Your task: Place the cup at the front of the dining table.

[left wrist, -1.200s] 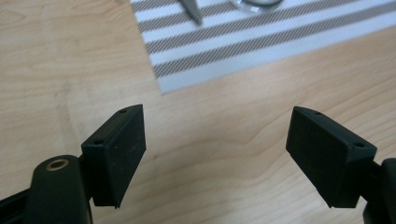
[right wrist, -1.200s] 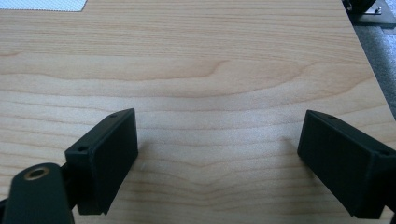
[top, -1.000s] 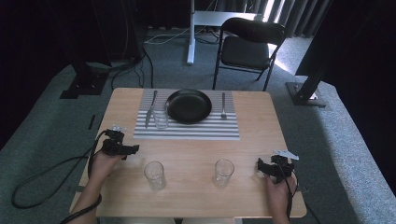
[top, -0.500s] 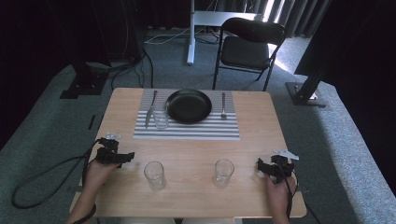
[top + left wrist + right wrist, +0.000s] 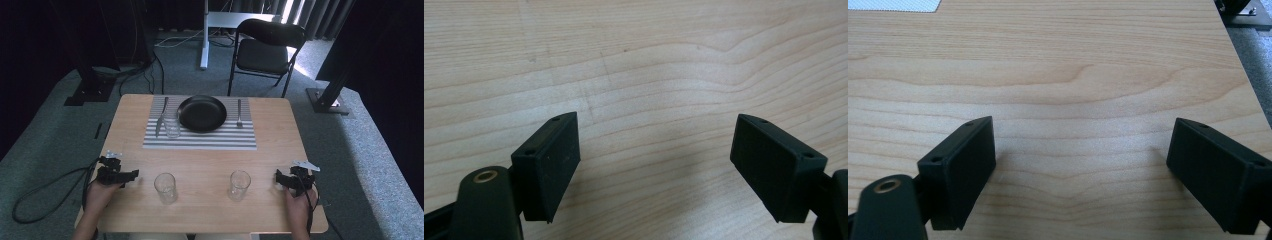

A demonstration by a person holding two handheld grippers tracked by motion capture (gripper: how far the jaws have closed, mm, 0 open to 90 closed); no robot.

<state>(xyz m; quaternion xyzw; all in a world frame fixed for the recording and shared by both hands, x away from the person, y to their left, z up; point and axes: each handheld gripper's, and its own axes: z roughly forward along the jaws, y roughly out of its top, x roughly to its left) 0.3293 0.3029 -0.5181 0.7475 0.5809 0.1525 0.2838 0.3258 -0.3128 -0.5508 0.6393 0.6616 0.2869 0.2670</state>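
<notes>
Clear glasses (image 5: 165,187) number three; grippers (image 5: 131,174), two.

The left gripper (image 5: 131,174) has been drawn back along the left side of the table (image 5: 210,160), away from the striped placemat (image 5: 200,140) and toward the near edge. In the high view it is now seen lower in the picture and slightly farther left. Its jaws are now levelled with the left glass (image 5: 165,187) and pointed toward it, with a gap left between. The left hand (image 5: 100,192) and forearm have been pulled back with it, so less of the forearm is seen over the tabletop. The trailing cable (image 5: 45,192) has been shifted slightly beside the table.
</notes>
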